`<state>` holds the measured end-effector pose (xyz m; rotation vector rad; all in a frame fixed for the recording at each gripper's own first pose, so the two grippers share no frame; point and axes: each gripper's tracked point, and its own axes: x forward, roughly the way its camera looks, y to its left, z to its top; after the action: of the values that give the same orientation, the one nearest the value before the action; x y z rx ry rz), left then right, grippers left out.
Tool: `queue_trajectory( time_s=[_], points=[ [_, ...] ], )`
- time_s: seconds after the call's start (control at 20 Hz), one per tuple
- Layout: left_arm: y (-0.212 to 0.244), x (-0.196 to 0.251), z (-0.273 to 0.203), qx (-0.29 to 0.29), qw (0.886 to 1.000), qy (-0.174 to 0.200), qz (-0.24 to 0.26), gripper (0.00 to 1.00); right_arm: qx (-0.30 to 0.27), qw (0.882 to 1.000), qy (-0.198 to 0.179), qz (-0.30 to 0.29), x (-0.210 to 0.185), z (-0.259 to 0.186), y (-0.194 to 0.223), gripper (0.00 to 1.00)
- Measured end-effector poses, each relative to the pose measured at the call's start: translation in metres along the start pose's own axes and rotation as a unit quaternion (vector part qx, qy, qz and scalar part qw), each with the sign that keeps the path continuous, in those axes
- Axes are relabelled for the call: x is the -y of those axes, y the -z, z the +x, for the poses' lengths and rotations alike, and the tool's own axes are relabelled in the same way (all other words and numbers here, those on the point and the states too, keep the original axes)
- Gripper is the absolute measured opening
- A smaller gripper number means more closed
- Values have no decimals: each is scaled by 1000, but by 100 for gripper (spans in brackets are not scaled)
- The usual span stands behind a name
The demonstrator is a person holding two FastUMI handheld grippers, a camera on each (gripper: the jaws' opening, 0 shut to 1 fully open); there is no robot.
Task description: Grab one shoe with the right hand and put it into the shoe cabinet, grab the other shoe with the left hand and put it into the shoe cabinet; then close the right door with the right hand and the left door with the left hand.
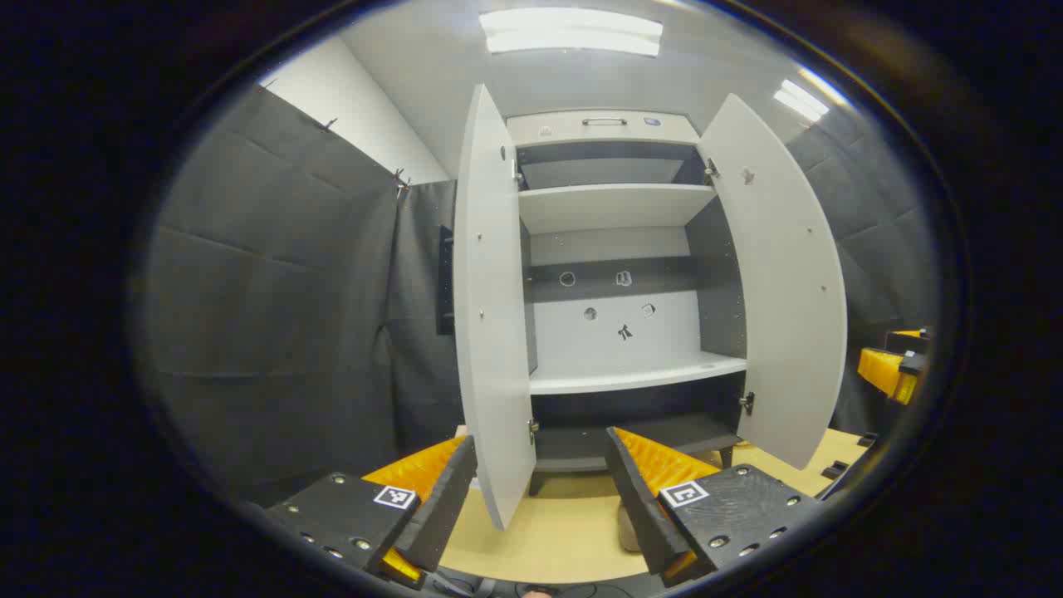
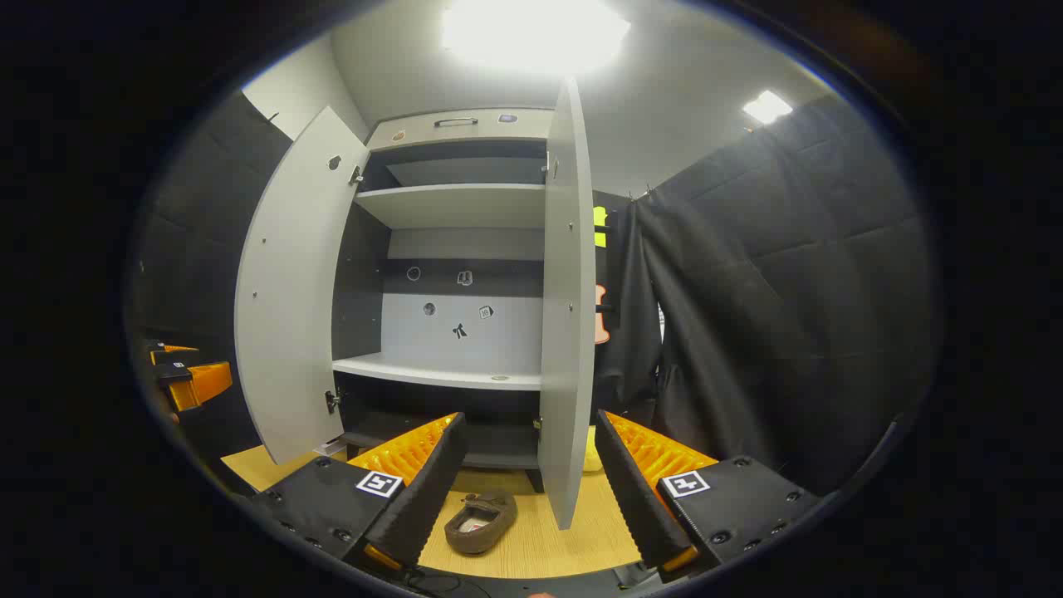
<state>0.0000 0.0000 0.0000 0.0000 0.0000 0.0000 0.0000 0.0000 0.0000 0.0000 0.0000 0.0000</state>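
Observation:
The white shoe cabinet (image 1: pixel 614 208) stands in front of me with both doors swung wide; in the right gripper view the cabinet (image 2: pixel 457 208) shows bare shelves. A brown slipper-like shoe (image 2: pixel 482 522) lies on the wooden surface in front of it, just below and between my right gripper's fingers. My right gripper (image 2: pixel 530 423) is open and holds nothing. A small brownish piece, possibly the other shoe (image 1: pixel 627 529), peeks out beside the right finger of my left gripper (image 1: pixel 541 440), which is also open with nothing in it.
The left door (image 1: pixel 490 332) juts edge-on toward my left gripper, and the right door (image 2: pixel 569 316) toward my right one. The right gripper (image 1: pixel 893 370) shows at the far right, the left gripper (image 2: pixel 187 374) at the far left. Black cloth walls surround the cabinet.

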Motion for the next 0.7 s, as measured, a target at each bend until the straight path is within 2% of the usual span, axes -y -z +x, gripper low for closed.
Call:
queue_trajectory(
  time_s=[0.05,0.65,0.7],
  points=[
    [-2,-1,0,1,1000,-1,1,90,3,1000,-1,-1,0,-1,-1,98],
    [-21,-9,-10,27,1000,-6,-4,90,16,1000,-6,0,-2,-4,-10,98],
    [-21,-8,-9,29,1000,-5,-4,96,15,1000,-5,0,-2,-3,-10,98]
  ],
)
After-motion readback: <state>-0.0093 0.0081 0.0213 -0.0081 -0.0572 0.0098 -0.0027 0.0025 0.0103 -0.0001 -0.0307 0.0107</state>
